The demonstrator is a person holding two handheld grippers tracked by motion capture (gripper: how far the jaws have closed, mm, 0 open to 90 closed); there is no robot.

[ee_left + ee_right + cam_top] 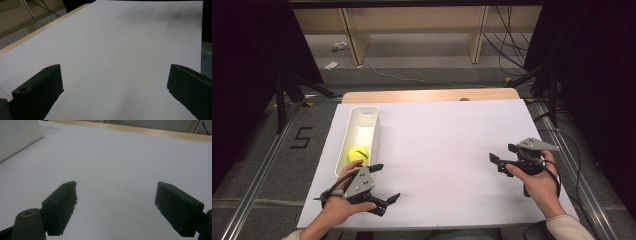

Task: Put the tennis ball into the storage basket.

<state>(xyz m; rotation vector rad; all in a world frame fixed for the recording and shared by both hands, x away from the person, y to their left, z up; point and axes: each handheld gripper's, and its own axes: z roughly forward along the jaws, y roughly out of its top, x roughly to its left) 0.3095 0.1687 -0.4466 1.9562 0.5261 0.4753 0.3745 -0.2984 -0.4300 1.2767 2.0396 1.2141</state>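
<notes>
I see the tennis ball lying in the near end of the long white bin, and I take that bin as my landmark. The ball is yellow-green with a dark mark on top, and nothing touches it. My left gripper sits just beside the bin's near corner, on the side toward me; its 2 jaws stand wide apart and hold nothing, and in the left gripper view I see bare white sheet between them. My right gripper is well apart from the bin, far across the sheet, pointing back toward it. Its 2 jaws are also spread wide with nothing between them. In the right gripper view, the bin's wall shows at the upper left.
</notes>
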